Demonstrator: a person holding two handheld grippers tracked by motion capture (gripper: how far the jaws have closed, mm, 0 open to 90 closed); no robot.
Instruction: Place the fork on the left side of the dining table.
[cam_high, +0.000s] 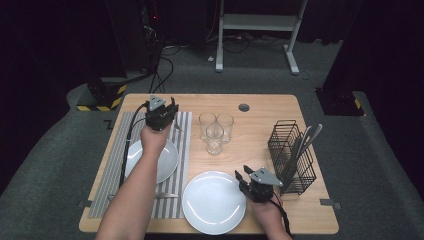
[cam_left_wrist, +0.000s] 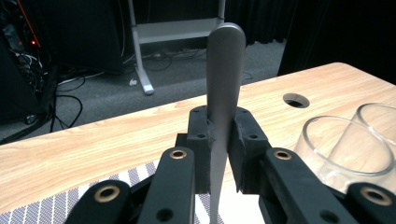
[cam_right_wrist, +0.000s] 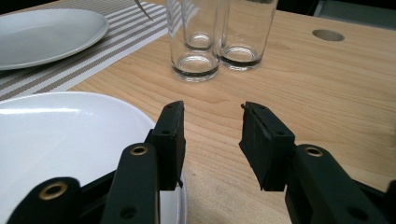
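Observation:
My left gripper (cam_high: 170, 109) (cam_left_wrist: 223, 133) is held over the far end of the striped placemat (cam_high: 181, 195), shut on a piece of silver cutlery (cam_left_wrist: 225, 65). The rounded handle rises beyond the jaws, and the other end runs down below them out of sight. My right gripper (cam_high: 243, 173) (cam_right_wrist: 212, 109) rests low near the table's front right, open, with nothing between its fingers. It sits at the right rim of a white plate (cam_high: 213, 202) (cam_right_wrist: 56, 135) and points toward three clear glasses (cam_high: 215, 131) (cam_right_wrist: 205, 42).
A second white plate (cam_high: 167, 160) (cam_right_wrist: 42, 32) lies on the placemat under the left forearm. A black wire rack (cam_high: 292, 152) holding several cutlery pieces stands at the right. A round hole (cam_high: 244, 107) (cam_left_wrist: 296, 100) is in the tabletop's far side.

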